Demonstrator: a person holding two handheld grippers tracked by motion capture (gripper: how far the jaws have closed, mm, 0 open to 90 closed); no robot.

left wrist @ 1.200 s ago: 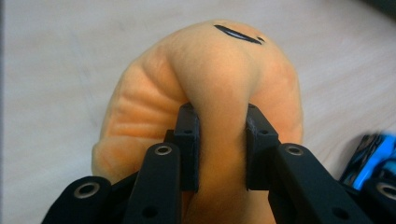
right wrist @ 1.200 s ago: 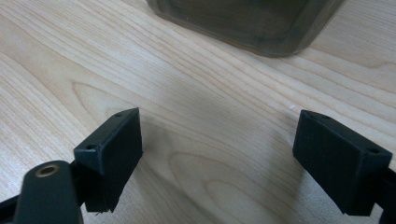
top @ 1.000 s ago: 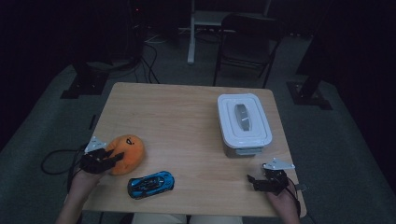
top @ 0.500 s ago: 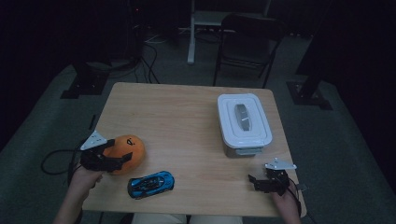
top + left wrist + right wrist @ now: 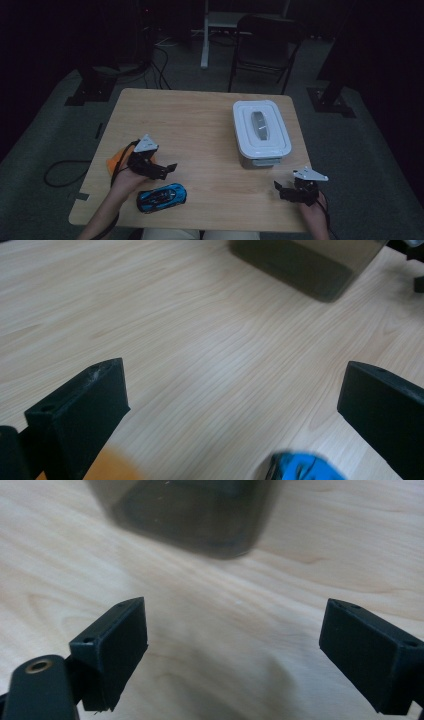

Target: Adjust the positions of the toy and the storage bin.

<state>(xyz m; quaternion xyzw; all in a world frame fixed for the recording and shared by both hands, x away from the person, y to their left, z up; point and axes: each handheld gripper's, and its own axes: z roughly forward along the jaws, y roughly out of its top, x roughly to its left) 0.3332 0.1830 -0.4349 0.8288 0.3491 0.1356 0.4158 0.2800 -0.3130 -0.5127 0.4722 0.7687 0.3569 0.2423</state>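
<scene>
**Left tool freed and carried toward the toy car**

The orange plush toy (image 5: 114, 158) is seen lying on the table (image 5: 200, 125) just behind the left tool (image 5: 167, 170), no longer between its jaws; in the left gripper view a strip of orange shows at the lower edge beside the near jaw. The jaws of the left tool have just been opened and stand wide apart with only bare wood between them. The blue toy car (image 5: 161, 197) lies just below and in front of that tool, near the table's close edge, and its blue roof (image 5: 300, 467) is caught at the bottom of the left gripper view, between the jaws but short of them.

The step in hand is judged to be a change of target: the plush has been let go and the car is being approached. For the next move the left tool would need to be lowered and drawn back a little so that the car's body is straddled across its narrow width before the jaws are closed.

The left hand (image 5: 125, 181) is held low over the table, the tool pointed across toward the white lidded container (image 5: 261, 131). The right tool (image 5: 283, 189) is rested near the close right corner, jaws spread and empty, aimed at the container, which stands well ahead of it.
</scene>
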